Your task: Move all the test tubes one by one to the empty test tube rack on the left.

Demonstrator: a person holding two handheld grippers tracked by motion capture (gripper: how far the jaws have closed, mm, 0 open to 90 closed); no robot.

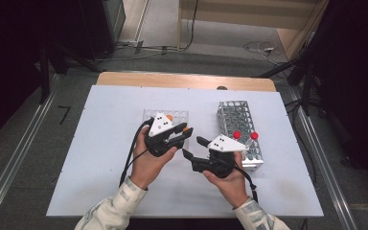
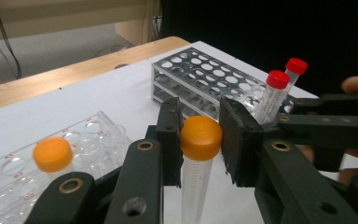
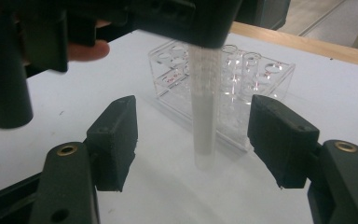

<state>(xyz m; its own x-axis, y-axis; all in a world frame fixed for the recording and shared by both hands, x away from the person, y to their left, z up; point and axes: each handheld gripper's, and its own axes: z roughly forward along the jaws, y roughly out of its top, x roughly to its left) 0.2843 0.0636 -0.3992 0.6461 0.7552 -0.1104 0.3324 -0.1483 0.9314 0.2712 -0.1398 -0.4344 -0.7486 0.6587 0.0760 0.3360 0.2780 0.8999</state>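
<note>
My left gripper [image 2: 200, 136] is shut on the orange cap of a clear plastic tube [image 2: 195, 186] and holds it upright above the white table, in front of the clear rack [image 1: 151, 115]. In the high view that cap [image 1: 189, 129] shows between the left gripper [image 1: 186, 133] jaws. My right gripper [image 3: 193, 135] stands open just below, its pads on either side of the tube's body [image 3: 204, 107] without touching it. In the high view the right gripper [image 1: 192, 146] is just to the right of the left one. A second orange-capped tube [image 2: 52, 154] stands in the clear rack [image 2: 88, 140].
A metal rack [image 1: 235, 117] stands to the right with two red-capped tubes [image 1: 237, 134] [image 1: 254, 135] at its near end, close behind my right hand. The white board [image 1: 100, 182] lies over a wooden table [image 1: 182, 79]. Dark stands and cables flank the table.
</note>
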